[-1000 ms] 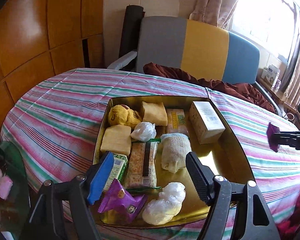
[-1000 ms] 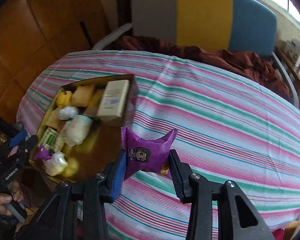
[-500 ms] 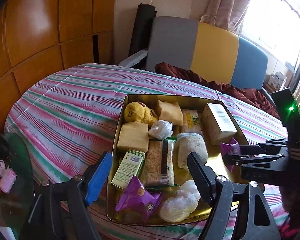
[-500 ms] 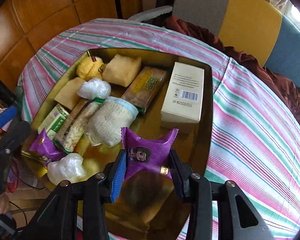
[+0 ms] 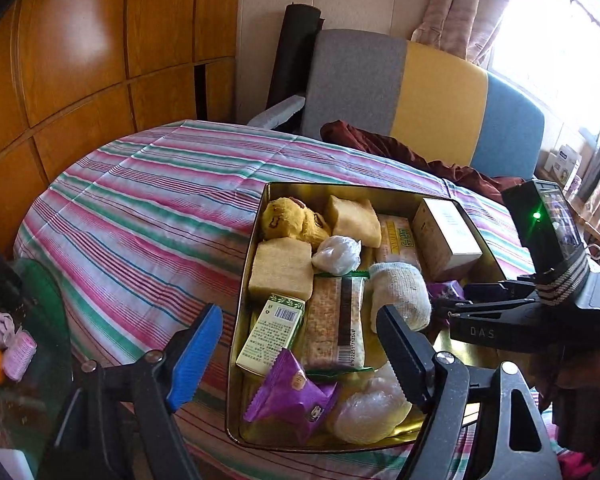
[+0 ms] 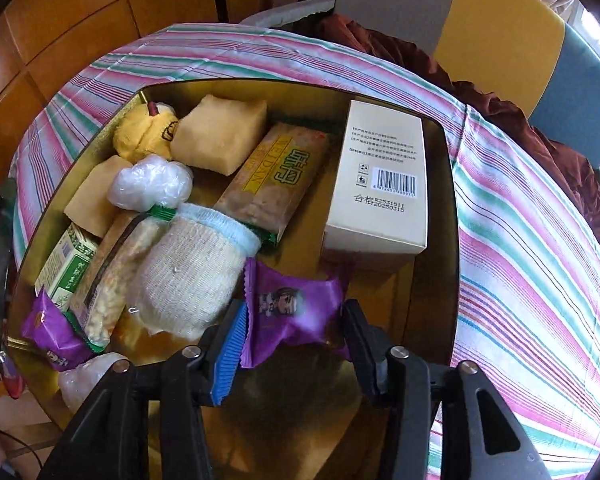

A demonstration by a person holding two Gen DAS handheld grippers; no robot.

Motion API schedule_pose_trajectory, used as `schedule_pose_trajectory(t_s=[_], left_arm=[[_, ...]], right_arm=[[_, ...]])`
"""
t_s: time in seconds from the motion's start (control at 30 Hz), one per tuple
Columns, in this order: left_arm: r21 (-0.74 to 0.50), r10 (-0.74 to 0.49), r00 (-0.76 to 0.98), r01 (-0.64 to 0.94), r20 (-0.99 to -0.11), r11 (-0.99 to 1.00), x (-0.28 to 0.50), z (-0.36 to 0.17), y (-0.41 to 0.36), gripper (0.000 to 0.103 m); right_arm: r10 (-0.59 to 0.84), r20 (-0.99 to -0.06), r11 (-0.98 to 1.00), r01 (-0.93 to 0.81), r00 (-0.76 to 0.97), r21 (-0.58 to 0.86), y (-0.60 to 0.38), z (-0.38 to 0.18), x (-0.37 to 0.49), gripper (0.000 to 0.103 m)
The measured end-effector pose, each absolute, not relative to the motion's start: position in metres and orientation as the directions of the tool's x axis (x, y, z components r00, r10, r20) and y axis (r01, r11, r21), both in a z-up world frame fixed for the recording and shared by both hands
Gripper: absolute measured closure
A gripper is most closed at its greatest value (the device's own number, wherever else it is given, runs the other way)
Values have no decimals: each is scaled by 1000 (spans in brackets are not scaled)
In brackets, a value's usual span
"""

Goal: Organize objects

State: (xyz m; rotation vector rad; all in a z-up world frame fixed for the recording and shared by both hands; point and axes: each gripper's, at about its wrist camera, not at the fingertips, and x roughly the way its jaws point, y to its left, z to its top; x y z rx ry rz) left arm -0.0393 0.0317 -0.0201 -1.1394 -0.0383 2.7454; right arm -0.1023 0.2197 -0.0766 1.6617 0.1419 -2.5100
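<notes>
A gold tin (image 5: 247, 292) (image 6: 453, 200) on the striped table holds several snacks, a white box (image 6: 382, 184), a knitted sock (image 6: 192, 272) and a purple packet (image 5: 296, 394) at its near end. My right gripper (image 6: 294, 322) (image 5: 480, 304) points down into the tin. Its jaws are opening around a second purple packet (image 6: 290, 300), which sags onto the tin floor beside the sock; the black pad stands clear of it. My left gripper (image 5: 296, 318) hovers over the tin's near left corner, its jaws opening with nothing between them.
The striped cloth (image 5: 140, 216) covers a round table. Behind it stands a grey, yellow and blue sofa (image 5: 440, 92) with a maroon cloth (image 5: 380, 140). A glass side table (image 5: 24, 320) with an orange lies at the near left. Wooden panels line the left wall.
My right gripper came in over the tin and sank into it with the purple packet. Its jaws have now spread and the packet has slipped loose. The left jaws widened a little.
</notes>
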Motion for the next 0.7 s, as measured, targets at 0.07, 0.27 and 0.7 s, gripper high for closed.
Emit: schedule_pose_trajectory(t_s=[0.07, 0.27, 0.7], left_arm=[[-83, 160, -697, -143, -699, -986, -38, -20, 32, 20], [-77, 157, -708, -144, -688, -987, -31, -16, 37, 12], [-94, 182, -732, -160, -656, -983, 7, -11, 44, 0]], right_arm=[[-55, -915, -988, 154, -400, -8, 221, -73, -96, 50], [-64, -863, -993, 114, -501, 8, 226, -46, -68, 29], [166, -748, -985, -143, -643, -96, 249, -16, -1, 26]])
